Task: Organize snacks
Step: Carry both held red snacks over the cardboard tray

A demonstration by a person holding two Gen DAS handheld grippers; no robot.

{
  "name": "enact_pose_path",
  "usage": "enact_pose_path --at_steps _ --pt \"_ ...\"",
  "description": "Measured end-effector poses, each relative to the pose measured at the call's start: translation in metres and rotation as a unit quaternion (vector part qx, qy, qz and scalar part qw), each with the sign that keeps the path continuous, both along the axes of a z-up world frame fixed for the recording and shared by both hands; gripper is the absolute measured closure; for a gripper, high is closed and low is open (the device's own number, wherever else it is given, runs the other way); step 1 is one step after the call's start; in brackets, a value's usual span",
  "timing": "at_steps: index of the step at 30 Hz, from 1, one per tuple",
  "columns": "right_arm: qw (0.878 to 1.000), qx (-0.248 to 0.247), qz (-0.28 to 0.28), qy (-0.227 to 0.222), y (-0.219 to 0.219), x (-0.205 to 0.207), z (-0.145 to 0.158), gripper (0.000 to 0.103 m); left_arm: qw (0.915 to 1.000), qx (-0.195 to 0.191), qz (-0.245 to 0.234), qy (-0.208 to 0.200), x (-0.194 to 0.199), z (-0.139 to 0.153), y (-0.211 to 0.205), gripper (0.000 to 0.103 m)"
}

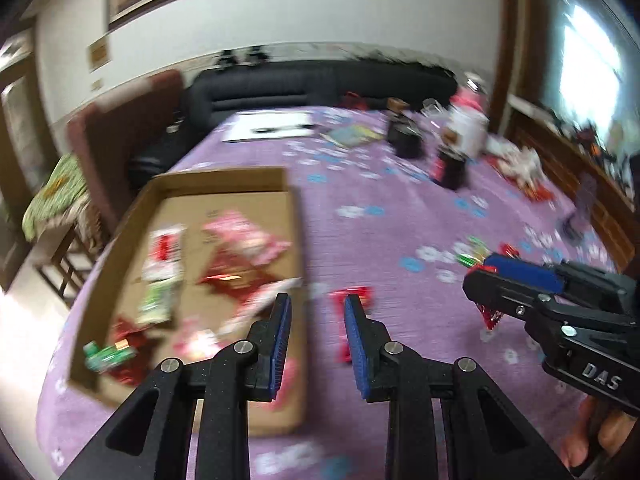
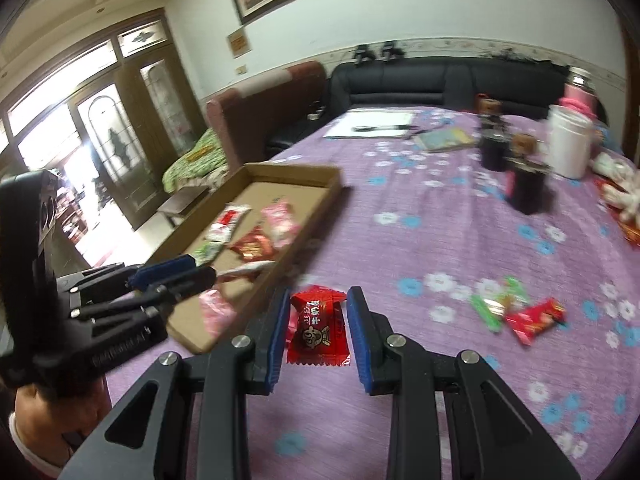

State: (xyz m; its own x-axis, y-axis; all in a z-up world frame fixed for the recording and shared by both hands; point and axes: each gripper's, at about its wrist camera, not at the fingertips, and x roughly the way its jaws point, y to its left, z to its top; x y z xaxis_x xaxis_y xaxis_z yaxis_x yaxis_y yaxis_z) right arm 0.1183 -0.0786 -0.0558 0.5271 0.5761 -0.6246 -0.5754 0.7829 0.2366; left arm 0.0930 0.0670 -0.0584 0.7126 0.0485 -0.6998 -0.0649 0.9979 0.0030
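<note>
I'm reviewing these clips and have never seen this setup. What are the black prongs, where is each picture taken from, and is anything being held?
No robot here: a person holds a two-fingered tool in each hand, with a wide-angle camera looking along its fingers. One picture comes from the left hand-held gripper, the other from the right hand-held gripper. Each also shows the other tool from the side.

A purple flowered cloth holds a cardboard box with wrapped snacks inside, loose sweets and dark jars.

Both tools are open and hold nothing. The right one straddles a red candy without gripping it.
</note>
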Motion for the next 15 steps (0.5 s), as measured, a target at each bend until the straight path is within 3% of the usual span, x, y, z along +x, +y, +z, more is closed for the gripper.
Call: enact_pose_path --at_steps 4,9,13,14,15 --pt "0.999 0.003 -0.036 0.003 -0.041 0.003 -0.001 0.075 0.999 0.036 0.011 0.023 0.033 -0.016 -0.034 0.068" --pt "0.998 0.009 -0.07 0.007 -0.083 0.006 -0.003 0.075 0.9968 0.05 0.029 0.056 0.057 -0.04 -0.041 0.06" --pt "0.997 0.014 -0.081 0.008 -0.097 0.007 -0.004 0.075 0.996 0.027 0.028 0.081 0.066 -0.066 -0.033 0.061" --pt "0.996 0.016 -0.083 0.008 -0.099 0.007 -0.004 0.075 0.9966 0.033 0.021 0.072 0.065 -0.067 -0.035 0.07" --pt "0.996 0.017 -0.084 0.008 -0.099 0.006 -0.003 0.075 0.997 0.03 0.014 0.07 0.063 -0.068 -0.035 0.071"
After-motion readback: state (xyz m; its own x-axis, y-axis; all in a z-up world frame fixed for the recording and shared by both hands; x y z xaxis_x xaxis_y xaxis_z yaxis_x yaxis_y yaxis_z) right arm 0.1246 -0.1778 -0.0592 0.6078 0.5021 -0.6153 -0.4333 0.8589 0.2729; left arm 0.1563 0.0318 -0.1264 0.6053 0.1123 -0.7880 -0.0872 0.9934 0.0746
